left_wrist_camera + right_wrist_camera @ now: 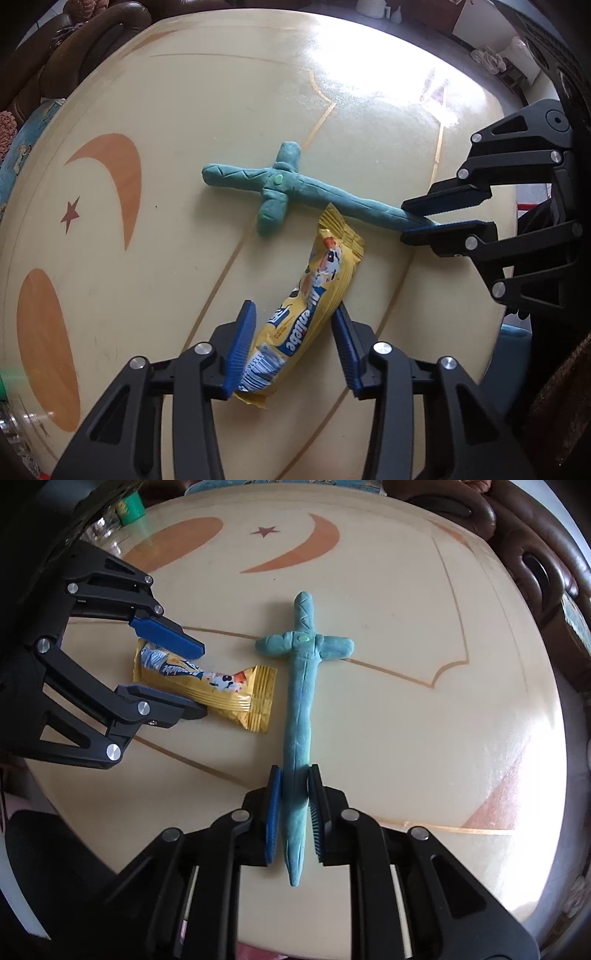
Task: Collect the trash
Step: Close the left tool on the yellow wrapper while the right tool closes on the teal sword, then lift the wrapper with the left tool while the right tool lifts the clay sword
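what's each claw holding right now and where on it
The right claw is shut on the blue clay sword near its pointed tip. The left claw straddles the yellow snack wrapper at its barcode end, not clearly clamped yet.

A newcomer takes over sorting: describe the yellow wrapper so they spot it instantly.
On the round cream table with orange moon inlays, look beside the blade of the blue-green clay sword. The yellow wrapper lies flat between the left gripper fingers; it alone is shiny, crinkled and printed.

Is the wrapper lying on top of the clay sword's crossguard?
No: the wrapper lies beside the clay sword, its crimped end near the blade below the crossguard.
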`<state>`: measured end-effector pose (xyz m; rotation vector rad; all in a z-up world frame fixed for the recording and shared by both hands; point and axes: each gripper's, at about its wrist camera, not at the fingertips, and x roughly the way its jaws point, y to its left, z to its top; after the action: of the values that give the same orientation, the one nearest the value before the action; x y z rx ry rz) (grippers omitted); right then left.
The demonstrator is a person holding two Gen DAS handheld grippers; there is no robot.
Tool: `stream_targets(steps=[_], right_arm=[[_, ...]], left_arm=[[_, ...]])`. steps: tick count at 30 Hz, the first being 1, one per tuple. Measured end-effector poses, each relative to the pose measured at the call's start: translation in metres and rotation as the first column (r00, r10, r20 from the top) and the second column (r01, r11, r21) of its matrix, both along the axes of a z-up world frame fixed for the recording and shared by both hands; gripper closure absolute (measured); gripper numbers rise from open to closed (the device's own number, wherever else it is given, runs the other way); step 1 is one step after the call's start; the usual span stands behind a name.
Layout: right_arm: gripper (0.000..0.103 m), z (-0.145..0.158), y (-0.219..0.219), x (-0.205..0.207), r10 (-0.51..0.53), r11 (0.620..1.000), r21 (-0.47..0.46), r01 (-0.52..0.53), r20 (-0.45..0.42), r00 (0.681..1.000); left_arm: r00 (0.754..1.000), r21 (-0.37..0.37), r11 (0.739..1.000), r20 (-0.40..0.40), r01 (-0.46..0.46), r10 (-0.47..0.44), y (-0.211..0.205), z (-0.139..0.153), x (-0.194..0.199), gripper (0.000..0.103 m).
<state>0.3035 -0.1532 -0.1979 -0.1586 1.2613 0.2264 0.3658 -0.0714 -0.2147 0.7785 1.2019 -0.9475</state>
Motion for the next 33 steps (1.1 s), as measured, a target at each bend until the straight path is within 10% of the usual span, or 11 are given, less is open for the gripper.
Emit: stream_targets(steps=[25, 33], right_arm=[[0.087, 0.02, -0.005, -0.013, 0.006, 1.0, 0.029, -0.008, 0.068, 0.998], [0.087, 0.048, -0.003, -0.024, 0.011, 1.0, 0.022, -0.015, 0.148, 0.989]], left_arm=[[0.979, -0.068, 0.979, 0.056, -0.194, 0.198, 0.035, 0.02, -0.035, 0.079], [0.932, -0.13, 0.945, 0.171, -0.301, 0.321, 0.049, 0.057, -0.056, 0.079]])
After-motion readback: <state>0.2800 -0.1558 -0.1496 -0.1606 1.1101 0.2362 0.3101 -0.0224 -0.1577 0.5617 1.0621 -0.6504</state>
